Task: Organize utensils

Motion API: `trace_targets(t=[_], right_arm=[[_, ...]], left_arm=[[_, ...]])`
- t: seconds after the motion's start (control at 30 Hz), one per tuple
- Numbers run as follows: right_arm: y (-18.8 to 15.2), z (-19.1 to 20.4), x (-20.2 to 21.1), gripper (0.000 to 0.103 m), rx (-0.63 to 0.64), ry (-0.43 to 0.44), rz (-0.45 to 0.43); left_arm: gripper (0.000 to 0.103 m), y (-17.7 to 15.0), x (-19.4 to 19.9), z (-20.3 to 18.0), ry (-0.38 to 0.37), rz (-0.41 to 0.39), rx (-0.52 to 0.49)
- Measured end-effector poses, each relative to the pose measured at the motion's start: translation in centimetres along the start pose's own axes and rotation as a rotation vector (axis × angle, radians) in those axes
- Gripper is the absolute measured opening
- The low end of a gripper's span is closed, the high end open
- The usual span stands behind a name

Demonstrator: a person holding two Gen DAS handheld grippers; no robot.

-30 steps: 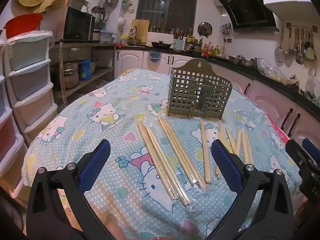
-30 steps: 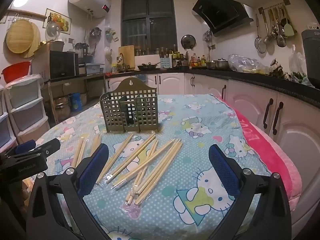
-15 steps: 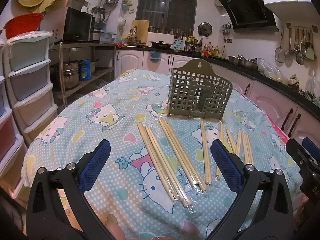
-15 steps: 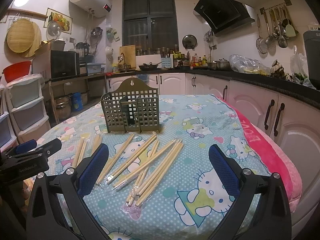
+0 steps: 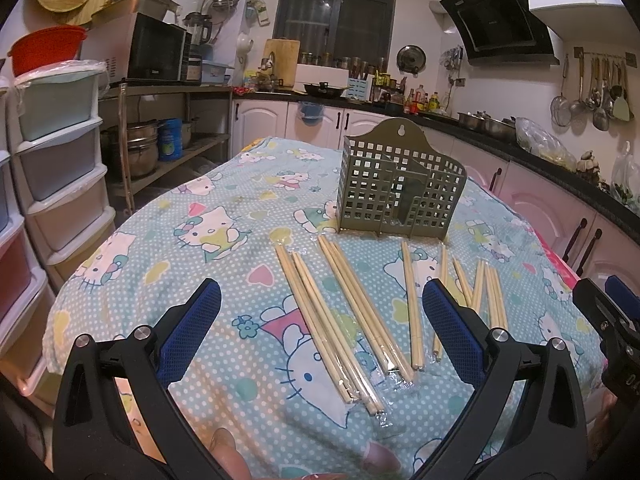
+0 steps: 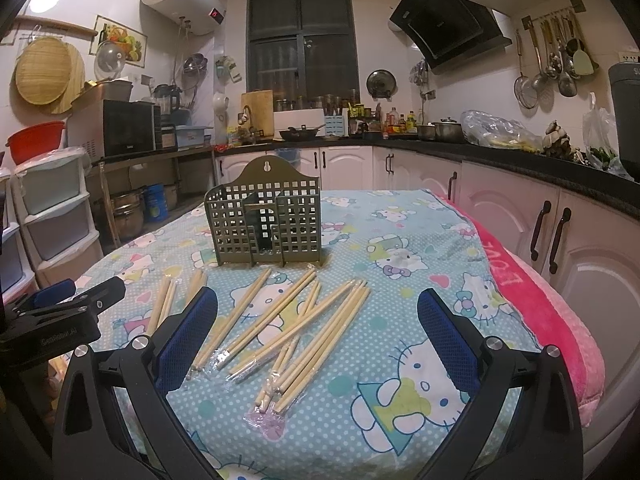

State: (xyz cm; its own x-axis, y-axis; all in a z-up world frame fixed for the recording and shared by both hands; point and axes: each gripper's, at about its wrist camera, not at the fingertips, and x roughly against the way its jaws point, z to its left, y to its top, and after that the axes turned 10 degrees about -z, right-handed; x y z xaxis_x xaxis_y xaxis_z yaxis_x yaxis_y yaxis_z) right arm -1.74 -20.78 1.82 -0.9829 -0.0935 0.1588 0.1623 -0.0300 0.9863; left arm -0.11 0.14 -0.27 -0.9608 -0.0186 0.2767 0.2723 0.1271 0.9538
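Chopsticks (image 5: 332,320) in several wrapped bundles, one holder (image 5: 400,196); both tools spread, empty.

My left wrist camera looks forward between its two blue-padded fingers (image 5: 210,312), low over the near edge of the table under the light-blue cartoon-cat cloth (image 5: 224,220). It faces the far counter and dark window. My right wrist camera sits beside it, equally low, angled slightly leftward. Both views share the olive-green perforated plastic utensil holder (image 5: 400,196) (image 6: 266,222) and the scattered pale wooden chopsticks (image 5: 332,320) (image 6: 296,320). Each camera catches the other gripper at its frame edge: the right gripper (image 5: 604,320), the left gripper (image 6: 64,312).
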Motion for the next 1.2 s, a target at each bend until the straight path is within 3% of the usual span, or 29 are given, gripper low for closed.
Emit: trace_targets(t=[0.63, 1.2], right_arm=[[0.5, 1.1, -0.3, 0.097, 0.012, 0.043, 0.024], [0.8, 1.0, -6.3, 0.097, -0.008, 0.134, 0.219]], left_arm=[[0.093, 0.5, -0.9, 1.2, 0.014, 0.013, 0.02], [0.093, 1.7, -4.7, 4.0, 0.025, 0.117, 0.074]])
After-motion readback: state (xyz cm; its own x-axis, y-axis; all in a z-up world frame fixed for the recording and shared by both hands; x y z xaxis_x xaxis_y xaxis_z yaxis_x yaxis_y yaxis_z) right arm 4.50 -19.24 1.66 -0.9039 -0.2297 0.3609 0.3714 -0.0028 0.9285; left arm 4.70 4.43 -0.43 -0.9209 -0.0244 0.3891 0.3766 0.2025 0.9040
